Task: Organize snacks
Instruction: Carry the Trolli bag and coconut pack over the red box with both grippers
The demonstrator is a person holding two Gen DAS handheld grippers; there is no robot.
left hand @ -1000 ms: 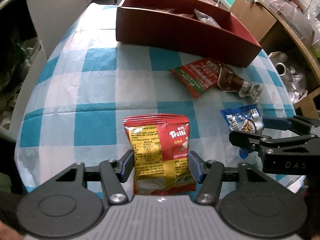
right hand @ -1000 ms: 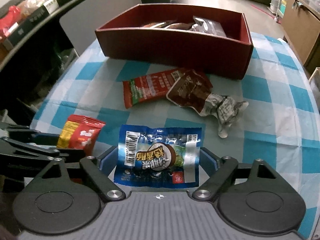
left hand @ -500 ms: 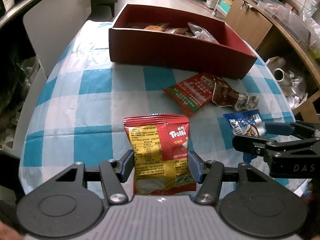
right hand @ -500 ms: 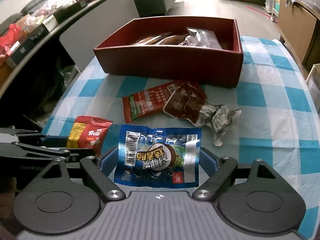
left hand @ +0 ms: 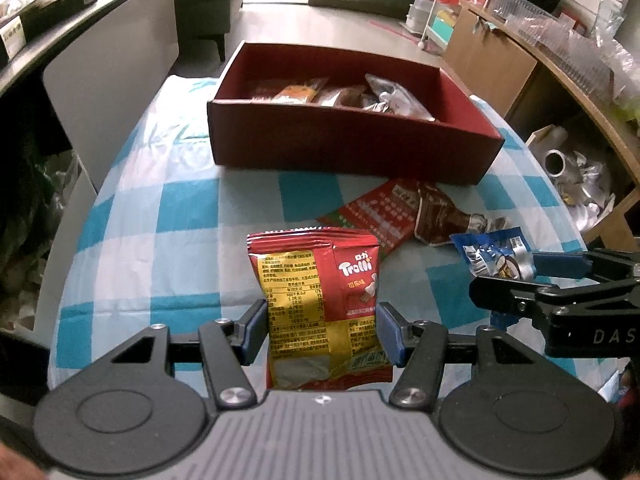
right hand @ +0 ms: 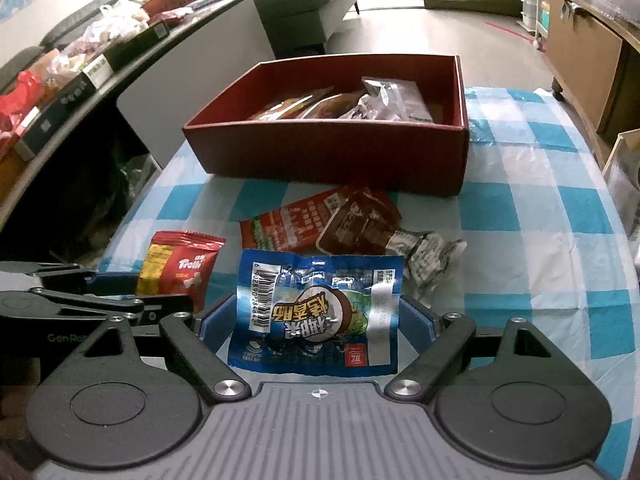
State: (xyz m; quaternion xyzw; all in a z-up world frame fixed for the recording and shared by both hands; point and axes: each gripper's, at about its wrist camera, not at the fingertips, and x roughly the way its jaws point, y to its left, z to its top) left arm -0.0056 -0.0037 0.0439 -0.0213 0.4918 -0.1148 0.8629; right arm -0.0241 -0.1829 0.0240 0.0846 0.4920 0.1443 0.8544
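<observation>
The table, under a blue-and-white checked cloth, fills both views, largest of all; at its far end, toward twelve o'clock, sits the dark red box, open-topped, with several snack packets lying inside against its far side; in the right wrist view the same box stands at twelve o'clock with its near wall facing the camera.

Just in front of the box, on the cloth, lie a flat red packet and a brown packet with a crumpled silver end, the brown one overlapping the red one's right edge; from the left wrist camera these two sit at about one o'clock.

The left gripper is closed partway on the red Trolli gummy bag; its blue pads press the bag's two sides, and the bag stands upright between them, clear of the cloth.

The right gripper stands wide, its blue pads against the left and right edges of the blue sausage packet, which it holds flat with the barcode to the left; in the left wrist view this gripper and its packet show at three o'clock.
</observation>
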